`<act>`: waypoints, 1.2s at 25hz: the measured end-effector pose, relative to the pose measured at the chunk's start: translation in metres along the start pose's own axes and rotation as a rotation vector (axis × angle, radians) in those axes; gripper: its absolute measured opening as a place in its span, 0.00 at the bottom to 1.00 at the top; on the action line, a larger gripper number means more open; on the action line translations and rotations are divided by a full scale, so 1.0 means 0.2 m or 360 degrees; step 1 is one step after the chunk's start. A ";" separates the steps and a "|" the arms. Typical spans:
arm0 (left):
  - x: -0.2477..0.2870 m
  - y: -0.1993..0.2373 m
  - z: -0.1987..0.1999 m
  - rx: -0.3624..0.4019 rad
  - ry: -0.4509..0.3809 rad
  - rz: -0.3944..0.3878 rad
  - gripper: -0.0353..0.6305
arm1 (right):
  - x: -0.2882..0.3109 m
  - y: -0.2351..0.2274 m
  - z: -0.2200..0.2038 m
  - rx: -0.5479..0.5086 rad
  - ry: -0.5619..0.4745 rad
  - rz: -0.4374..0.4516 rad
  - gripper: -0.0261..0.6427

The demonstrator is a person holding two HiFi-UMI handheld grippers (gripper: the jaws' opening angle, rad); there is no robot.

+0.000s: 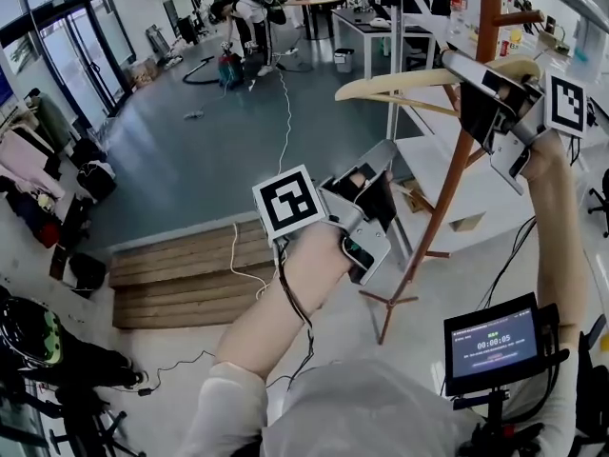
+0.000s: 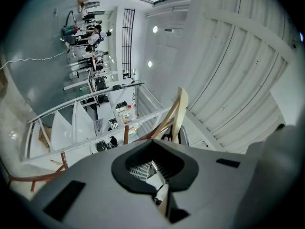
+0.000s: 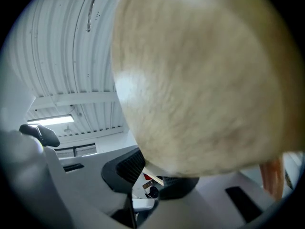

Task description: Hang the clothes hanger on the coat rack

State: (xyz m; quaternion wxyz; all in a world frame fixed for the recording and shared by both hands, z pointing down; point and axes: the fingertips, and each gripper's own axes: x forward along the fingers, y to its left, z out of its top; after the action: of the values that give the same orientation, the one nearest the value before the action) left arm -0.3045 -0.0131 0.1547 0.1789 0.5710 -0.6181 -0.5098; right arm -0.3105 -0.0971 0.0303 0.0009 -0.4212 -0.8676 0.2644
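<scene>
While the wooden clothes hanger (image 1: 390, 84) is held aloft in the upper right of the head view, it is gripped near its middle by the right gripper (image 1: 453, 63), whose jaws are clamped hard upon it. In the right gripper view the hanger is seen as a pale, blurred mass filling most of the field and seated between the ribbed black pads. The hanger is carried roughly level, with one arm reaching out to the left and the other crossing the reddish-brown pole of the coat rack (image 1: 442, 203), just below one of the rack's upper pegs (image 1: 519, 17). Whether wood touches wood there cannot be told. The left gripper (image 1: 379, 165) is raised lower down, near the middle of the head view and well apart from the hanger, and is pointed up toward it. Its jaws are drawn together on nothing (only the distant hanger and rack are seen past them in the left gripper view). A marker cube (image 1: 288, 203) is borne on the left gripper, and a second marker cube (image 1: 568, 103) on the right. The rack's splayed feet (image 1: 385, 303) are set on the pale floor, close to the right-hand end of a low wooden platform (image 1: 181, 274). A small lit screen (image 1: 493, 344) is mounted at the lower right.
</scene>
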 end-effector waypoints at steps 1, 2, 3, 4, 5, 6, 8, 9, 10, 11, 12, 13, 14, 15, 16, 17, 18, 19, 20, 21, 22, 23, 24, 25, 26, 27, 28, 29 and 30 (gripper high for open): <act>0.00 0.00 0.00 -0.0001 -0.0001 0.0006 0.06 | 0.01 0.01 0.01 0.0003 0.0007 0.0005 0.17; 0.00 0.00 0.00 0.0000 -0.0002 0.0010 0.06 | 0.01 0.01 0.02 0.0007 0.0014 0.0007 0.17; 0.00 0.00 0.01 0.0001 -0.0004 0.0010 0.06 | 0.02 0.01 0.04 0.0012 0.0019 0.0008 0.17; 0.00 0.00 0.01 0.0001 -0.0007 0.0008 0.06 | 0.02 0.00 0.05 0.0021 0.0023 0.0010 0.17; 0.01 0.00 0.01 0.0001 -0.0013 0.0006 0.06 | 0.03 -0.01 0.07 0.0030 0.0025 0.0010 0.17; 0.01 0.00 0.02 0.0002 -0.0018 0.0005 0.06 | 0.03 -0.02 0.08 0.0040 0.0026 0.0007 0.17; 0.00 0.00 0.03 0.0005 -0.0025 0.0007 0.06 | 0.04 -0.03 0.08 0.0070 0.0028 -0.0006 0.17; -0.01 -0.01 0.03 0.0007 -0.0026 0.0009 0.06 | 0.04 -0.03 0.08 0.0086 0.0029 -0.0013 0.17; -0.01 -0.01 0.03 0.0008 -0.0025 0.0011 0.06 | 0.04 -0.04 0.08 0.0098 0.0030 -0.0017 0.17; -0.01 -0.01 0.03 0.0007 -0.0024 0.0014 0.06 | 0.04 -0.05 0.08 0.0105 0.0036 -0.0019 0.17; 0.00 0.00 0.03 0.0004 -0.0024 0.0018 0.06 | 0.04 -0.07 0.09 0.0110 0.0044 -0.0016 0.17; 0.01 0.00 0.02 0.0002 -0.0026 0.0023 0.06 | 0.04 -0.10 0.09 0.0119 0.0053 -0.0011 0.17; 0.03 0.02 0.02 0.0000 -0.0030 0.0027 0.06 | 0.03 -0.12 0.10 0.0132 0.0059 -0.0006 0.17; 0.04 0.03 0.02 -0.0001 -0.0036 0.0031 0.06 | 0.03 -0.14 0.10 0.0143 0.0062 0.0000 0.17; 0.05 0.04 0.02 -0.0001 -0.0042 0.0035 0.06 | 0.03 -0.16 0.11 0.0151 0.0063 0.0005 0.17; 0.05 0.04 0.02 -0.0003 -0.0047 0.0039 0.06 | 0.02 -0.16 0.11 0.0158 0.0065 0.0011 0.17; 0.05 0.05 0.02 -0.0006 -0.0052 0.0043 0.06 | 0.02 -0.16 0.12 0.0164 0.0067 0.0017 0.17; 0.04 0.06 0.02 -0.0013 -0.0058 0.0047 0.06 | 0.02 -0.15 0.12 0.0165 0.0070 0.0023 0.17; 0.03 0.07 0.02 -0.0021 -0.0065 0.0054 0.06 | 0.02 -0.14 0.12 0.0162 0.0075 0.0030 0.17; 0.02 0.08 0.03 -0.0027 -0.0072 0.0060 0.06 | 0.03 -0.14 0.12 0.0159 0.0082 0.0035 0.17; 0.01 0.09 0.03 -0.0029 -0.0078 0.0063 0.06 | 0.05 -0.14 0.11 0.0159 0.0092 0.0040 0.17; -0.01 0.10 0.04 -0.0030 -0.0081 0.0063 0.06 | 0.07 -0.14 0.09 0.0164 0.0100 0.0045 0.17; -0.02 0.11 0.05 -0.0030 -0.0083 0.0063 0.06 | 0.08 -0.14 0.08 0.0175 0.0107 0.0053 0.17; -0.03 0.11 0.05 -0.0031 -0.0085 0.0063 0.06 | 0.10 -0.14 0.07 0.0189 0.0113 0.0064 0.17; -0.03 0.12 0.06 -0.0032 -0.0085 0.0063 0.06 | 0.10 -0.14 0.06 0.0202 0.0121 0.0073 0.17; -0.03 0.11 0.05 -0.0036 -0.0084 0.0062 0.06 | 0.11 -0.14 0.05 0.0214 0.0133 0.0076 0.17; -0.03 0.11 0.05 -0.0041 -0.0083 0.0060 0.06 | 0.11 -0.15 0.04 0.0222 0.0145 0.0073 0.17; -0.03 0.11 0.05 -0.0047 -0.0083 0.0056 0.06 | 0.11 -0.16 0.03 0.0230 0.0157 0.0065 0.17; -0.03 0.11 0.05 -0.0049 -0.0085 0.0052 0.06 | 0.12 -0.18 0.02 0.0241 0.0165 0.0055 0.17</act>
State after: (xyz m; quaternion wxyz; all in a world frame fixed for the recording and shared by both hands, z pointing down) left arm -0.3216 -0.0075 0.1719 0.1795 0.5442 -0.6241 -0.5312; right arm -0.3536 -0.1004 0.0387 0.0729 -0.4480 -0.8365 0.3071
